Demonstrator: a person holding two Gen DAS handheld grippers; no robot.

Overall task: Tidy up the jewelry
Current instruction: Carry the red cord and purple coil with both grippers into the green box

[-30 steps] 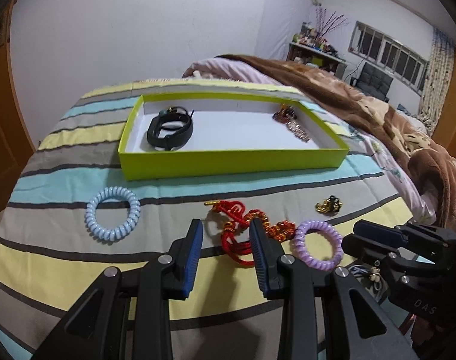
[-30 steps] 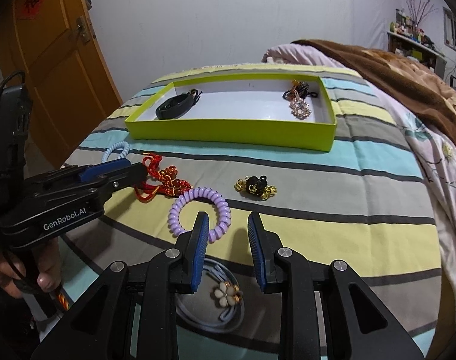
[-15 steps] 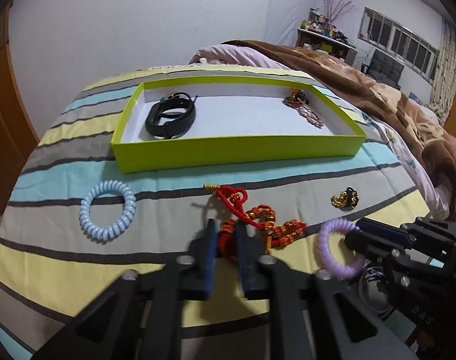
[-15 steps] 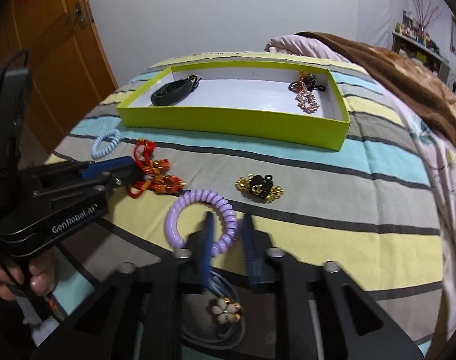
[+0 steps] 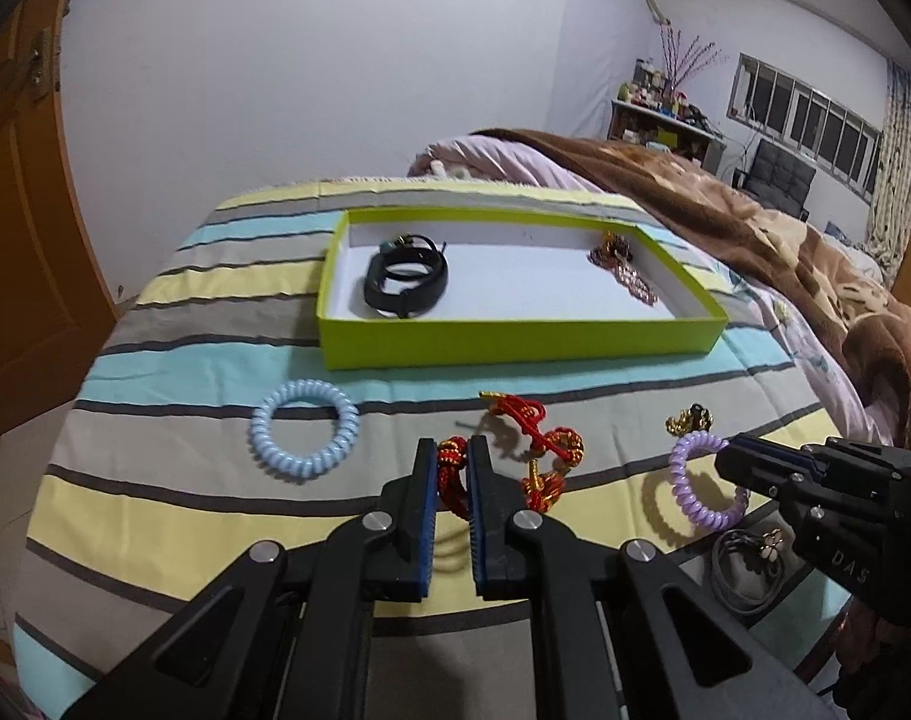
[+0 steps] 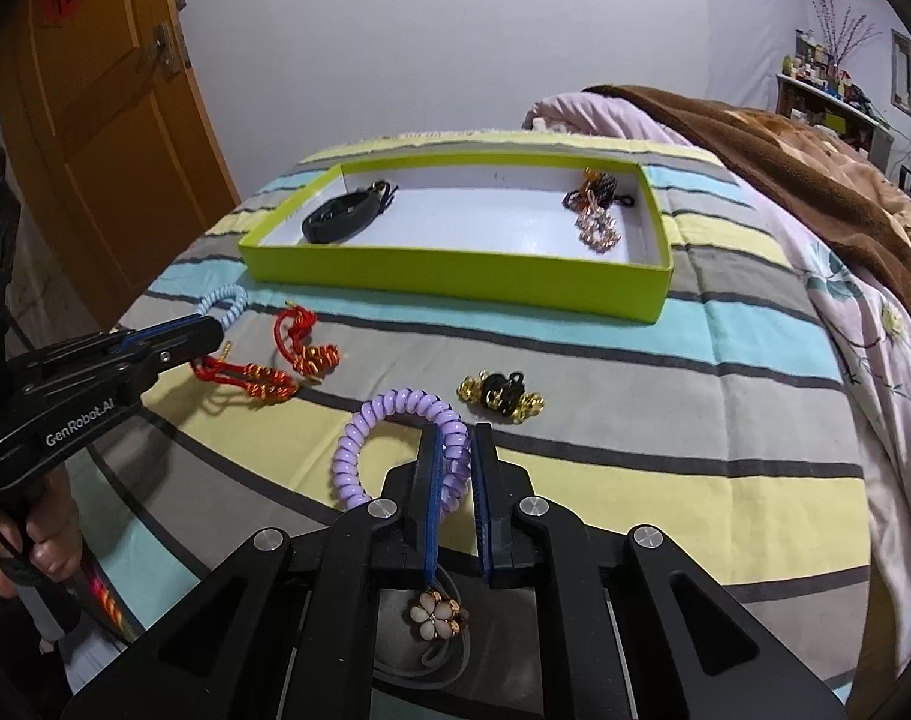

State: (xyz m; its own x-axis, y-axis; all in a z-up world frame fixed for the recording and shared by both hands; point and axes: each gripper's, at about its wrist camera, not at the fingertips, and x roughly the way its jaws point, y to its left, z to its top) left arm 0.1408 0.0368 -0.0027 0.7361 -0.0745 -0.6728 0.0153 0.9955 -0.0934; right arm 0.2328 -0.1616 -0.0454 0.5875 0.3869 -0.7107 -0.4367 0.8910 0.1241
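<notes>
My left gripper (image 5: 453, 450) is shut on the near end of a red and gold cord bracelet (image 5: 536, 438), lifting it off the striped bedspread; it also shows in the right wrist view (image 6: 257, 375). My right gripper (image 6: 453, 450) is shut on a purple coil hair tie (image 6: 395, 426), raised above the bed; the same tie shows in the left wrist view (image 5: 698, 483). A lime green tray (image 5: 515, 348) holds a black band (image 5: 404, 282) at its left and a beaded piece (image 5: 626, 270) at its right.
A pale blue coil tie (image 5: 304, 431) lies left of the red bracelet. A black and gold clip (image 6: 503, 397) lies on the bed ahead of my right gripper. A grey band with a flower charm (image 6: 436, 615) lies under it. A brown blanket (image 5: 755, 228) lies to the right.
Both grippers closed from open: the left on the red cord bracelet, the right on the purple coil tie. Both items have lifted off the bedspread.
</notes>
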